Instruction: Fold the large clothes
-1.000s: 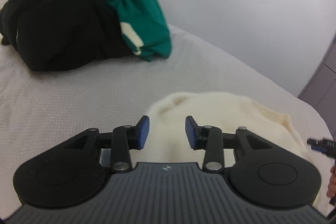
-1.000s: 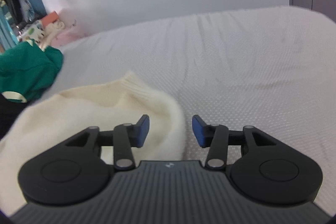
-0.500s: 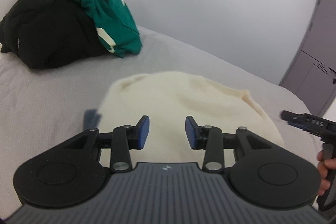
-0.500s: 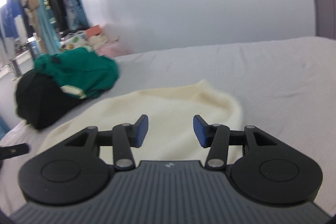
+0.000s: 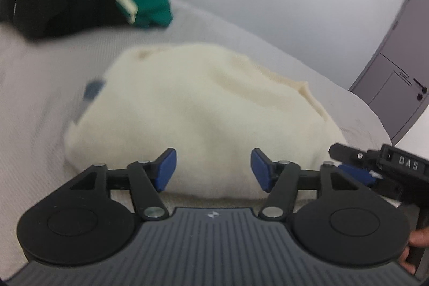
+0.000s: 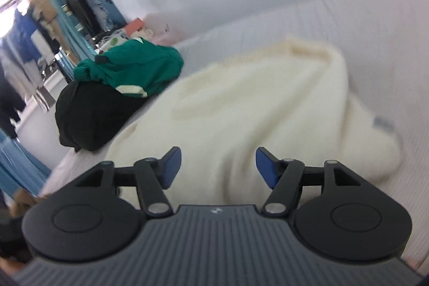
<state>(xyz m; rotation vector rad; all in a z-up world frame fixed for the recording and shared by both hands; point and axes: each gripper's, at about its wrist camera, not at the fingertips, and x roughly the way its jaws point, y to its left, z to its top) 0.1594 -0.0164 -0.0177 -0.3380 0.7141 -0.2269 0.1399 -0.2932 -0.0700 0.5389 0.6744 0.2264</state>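
The cream sweater [image 5: 203, 109] lies in a rounded heap on the grey bed [image 5: 32, 103], just ahead of both grippers. The left gripper [image 5: 213, 169] and right gripper [image 6: 217, 167] have just been opening, and their blue fingers [image 5: 166, 169] stand spread with nothing gripped between them. A black garment [image 6: 88, 111] and a green one [image 6: 134, 66] are piled further back.
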